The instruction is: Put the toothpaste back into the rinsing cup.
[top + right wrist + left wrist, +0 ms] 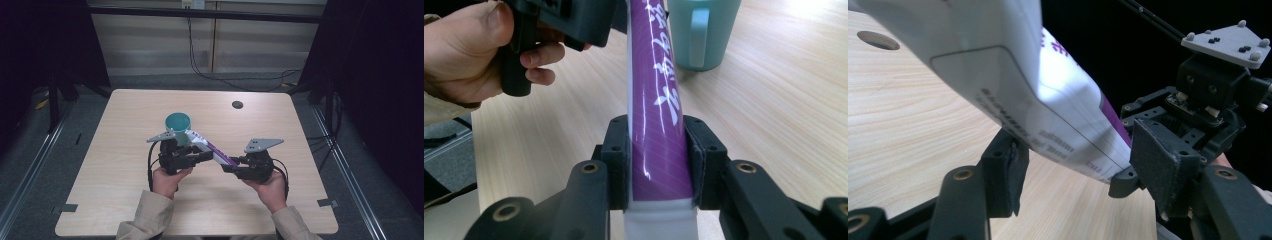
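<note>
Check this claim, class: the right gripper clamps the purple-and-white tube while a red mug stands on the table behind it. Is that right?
Not quite. The mug is teal, not red, as the right gripper view shows. The rest holds: the right gripper clamps the tube, and the mug stands on the table behind it.

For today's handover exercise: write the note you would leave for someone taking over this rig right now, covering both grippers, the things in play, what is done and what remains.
Right gripper: shut on the crimped end of the tube, holding it above the table.
Left gripper: jaws either side of the tube's front part, partly closed; the pads do not visibly press it, so count it as open.
Tube: purple and white, spans between the two grippers, its far end near the cup.
Cup: teal, upright on the table just behind the left gripper.
Done: tube lifted and lined up.
Left: probably close the left gripper on the tube, then carry on at the cup.
</note>
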Available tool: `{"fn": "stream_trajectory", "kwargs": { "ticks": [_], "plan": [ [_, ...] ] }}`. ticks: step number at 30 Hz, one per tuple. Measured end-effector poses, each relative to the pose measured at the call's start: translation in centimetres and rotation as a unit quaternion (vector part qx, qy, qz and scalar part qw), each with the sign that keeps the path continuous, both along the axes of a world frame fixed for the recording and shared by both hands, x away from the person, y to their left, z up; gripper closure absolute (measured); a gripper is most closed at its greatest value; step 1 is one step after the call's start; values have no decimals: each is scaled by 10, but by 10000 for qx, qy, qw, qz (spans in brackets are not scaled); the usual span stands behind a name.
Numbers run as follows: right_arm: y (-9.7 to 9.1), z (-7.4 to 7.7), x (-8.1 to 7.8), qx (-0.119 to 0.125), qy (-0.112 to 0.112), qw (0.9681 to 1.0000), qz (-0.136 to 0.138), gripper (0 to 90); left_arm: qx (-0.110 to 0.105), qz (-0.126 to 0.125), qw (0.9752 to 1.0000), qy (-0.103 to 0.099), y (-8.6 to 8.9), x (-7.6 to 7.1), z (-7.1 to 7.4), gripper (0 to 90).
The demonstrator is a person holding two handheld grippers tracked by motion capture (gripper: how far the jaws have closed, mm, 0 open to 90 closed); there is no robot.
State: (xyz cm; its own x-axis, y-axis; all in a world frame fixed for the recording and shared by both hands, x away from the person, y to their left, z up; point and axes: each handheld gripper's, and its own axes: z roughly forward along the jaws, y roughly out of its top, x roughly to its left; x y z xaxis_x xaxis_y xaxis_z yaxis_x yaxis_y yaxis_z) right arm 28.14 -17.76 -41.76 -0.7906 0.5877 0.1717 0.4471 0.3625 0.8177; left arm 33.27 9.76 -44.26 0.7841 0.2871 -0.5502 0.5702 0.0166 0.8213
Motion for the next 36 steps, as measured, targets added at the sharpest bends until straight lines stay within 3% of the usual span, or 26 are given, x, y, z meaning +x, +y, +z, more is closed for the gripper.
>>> {"fn": "stream_trajectory", "kwargs": {
  "ticks": [12,20,23,32,36],
  "plan": [
    [12,-2,-1,-25,64,9999,-87,668,-95,159,9998,118,2,2,3,429],
    [21,-4,-4,-24,93,10000,21,669,-219,154,9995,158,1,3,6,441],
    [26,-3,-6,-83,60,9999,126,670,-157,164,9997,123,0,2,7,456],
    [29,-2,-10,-163,-178,9996,-145,674,-218,243,9993,172,0,2,8,450],
    [25,-2,-9,-84,-213,9995,-236,677,-200,248,9994,133,2,2,8,435]
  ]
}}
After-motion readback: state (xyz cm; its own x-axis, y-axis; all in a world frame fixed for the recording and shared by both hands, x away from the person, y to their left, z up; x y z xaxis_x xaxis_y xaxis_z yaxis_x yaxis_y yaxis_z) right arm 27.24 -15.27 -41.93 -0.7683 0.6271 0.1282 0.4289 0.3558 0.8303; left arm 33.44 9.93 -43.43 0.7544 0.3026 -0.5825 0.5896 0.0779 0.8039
